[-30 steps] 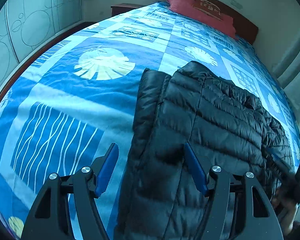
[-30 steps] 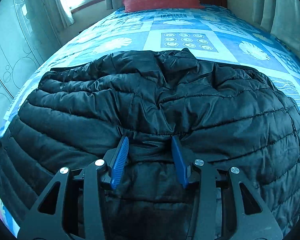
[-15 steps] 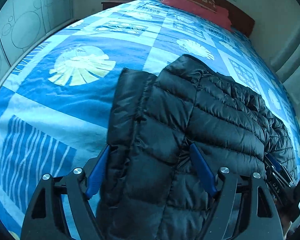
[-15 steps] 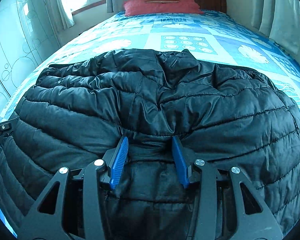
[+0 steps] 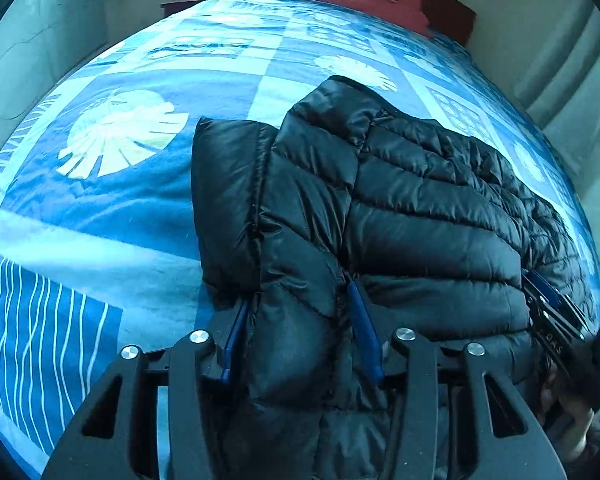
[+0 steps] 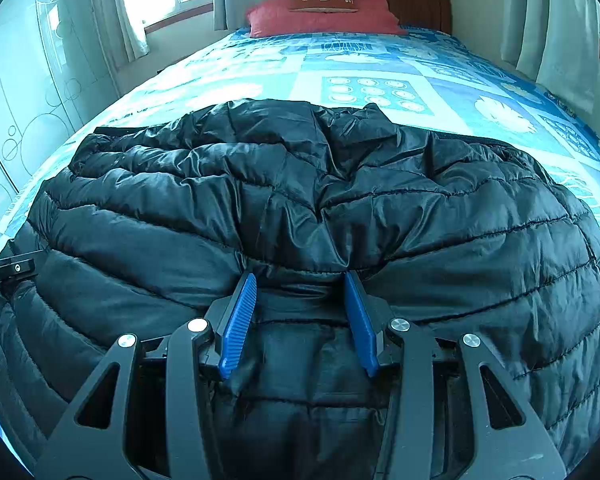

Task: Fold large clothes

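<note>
Item: black puffer jacket, on bed with blue patterned bedspread. Landmark for all positions: the jacket.

Left gripper: low at the jacket's near edge, aimed along the bed toward the headboard. Blue fingers pressed into either side of a thick bunch of jacket fabric at the left end; clamped on it, fabric bulging up between them and partly hiding the left finger.

Right gripper: low at the jacket's near hem, about mid-width, pointed toward the headboard. Blue fingers set on either side of a gathered ridge of fabric, which puckers between the tips; gripping it. This gripper also shows at the jacket's right end in the left wrist view.

Jacket: long axis runs across the bed, left to right; quilting seams follow that axis. Left end shows a folded-in panel. Far edge rumpled, facing the red pillow.

Beyond jacket: pillow against the headboard; curtains to the far right.
</note>
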Demonstrator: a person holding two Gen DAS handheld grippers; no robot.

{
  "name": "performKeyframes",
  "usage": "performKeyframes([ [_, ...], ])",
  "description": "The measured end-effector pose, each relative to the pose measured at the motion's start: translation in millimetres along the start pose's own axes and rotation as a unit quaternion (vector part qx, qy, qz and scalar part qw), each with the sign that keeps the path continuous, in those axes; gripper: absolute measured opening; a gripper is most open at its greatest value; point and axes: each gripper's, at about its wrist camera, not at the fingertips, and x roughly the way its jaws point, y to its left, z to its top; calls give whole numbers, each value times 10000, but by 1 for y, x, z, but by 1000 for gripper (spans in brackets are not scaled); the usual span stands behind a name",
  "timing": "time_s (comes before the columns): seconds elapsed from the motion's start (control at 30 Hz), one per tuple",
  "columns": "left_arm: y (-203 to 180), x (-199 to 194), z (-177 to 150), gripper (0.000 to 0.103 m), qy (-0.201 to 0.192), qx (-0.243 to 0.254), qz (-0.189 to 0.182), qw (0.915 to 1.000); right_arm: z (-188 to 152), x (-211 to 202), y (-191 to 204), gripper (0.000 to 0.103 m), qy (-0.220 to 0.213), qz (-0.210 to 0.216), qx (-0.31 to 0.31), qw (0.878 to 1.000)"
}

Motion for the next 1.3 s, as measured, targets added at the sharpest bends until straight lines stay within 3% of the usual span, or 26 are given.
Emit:
performKeyframes([
  [0.13, 20, 1, 3, 75, 232, -170, -230, 9993, 0, 0, 1, 45, -10, -17, -15, 10000],
  [0.37, 23, 10, 0, 77, 383, -331, -424, 9978, -1, 0, 0, 45, -8, -13, -8, 10000],
  [0.67, 15, 8, -3, 53, 316, -299, -524, 9977, -2, -1, 1, 45, -23, -22, -16, 10000],
  [0.83, 7, 0, -4, 32, 187, -285, -485, 9982, -2, -2, 2, 45, -32, -31, -23, 10000],
  [0.93, 2, -9, -3, 25, 98, -325, -406, 9986, -2, -2, 3, 45, -33, -34, -23, 10000],
  [1.3, -52, -87, 15, 19, -556, 43, -380, 9977, 8, 3, 4, 45, 100, -67, -56, 9999],
])
